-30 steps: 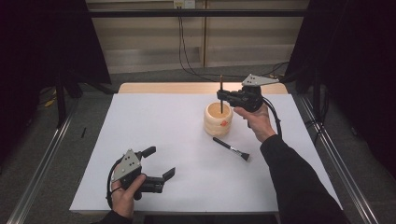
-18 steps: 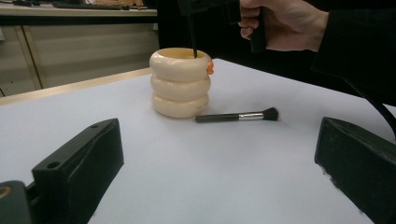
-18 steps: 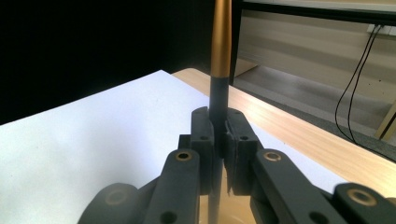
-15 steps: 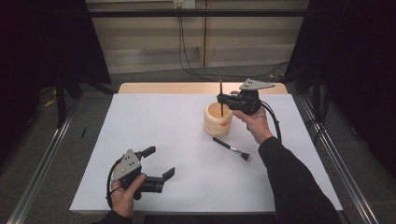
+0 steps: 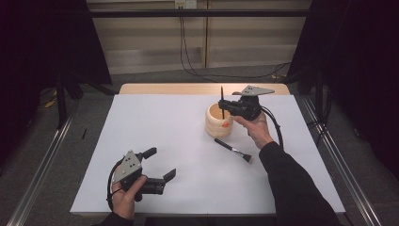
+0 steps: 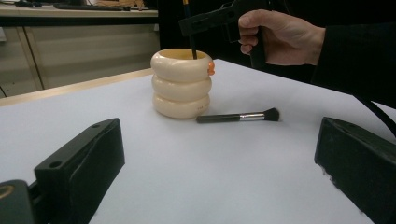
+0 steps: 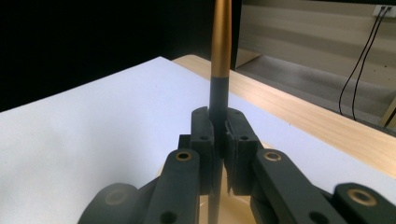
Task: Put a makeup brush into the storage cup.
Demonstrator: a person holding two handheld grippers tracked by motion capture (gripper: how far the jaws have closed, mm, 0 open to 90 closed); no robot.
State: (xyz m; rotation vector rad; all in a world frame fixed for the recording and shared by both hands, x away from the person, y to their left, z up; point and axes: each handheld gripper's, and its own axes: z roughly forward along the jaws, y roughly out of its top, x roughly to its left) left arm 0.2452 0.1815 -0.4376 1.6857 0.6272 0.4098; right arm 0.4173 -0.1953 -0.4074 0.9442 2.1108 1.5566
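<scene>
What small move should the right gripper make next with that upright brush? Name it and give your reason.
Probably lower it a little further, then open. The right gripper is shut on the upright brush, whose lower end dips into the cream holder. The other brush lies on the table.

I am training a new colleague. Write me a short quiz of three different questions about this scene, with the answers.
1. True or false: the left gripper is shut on a brush.
2. What does the right gripper hold over the cream holder?
3. The loose brush lies: A) in the holder, B) on the table, C) on the floor.

Key: 1. False, it is open. 2. A thin upright brush handle. 3. B.
</scene>
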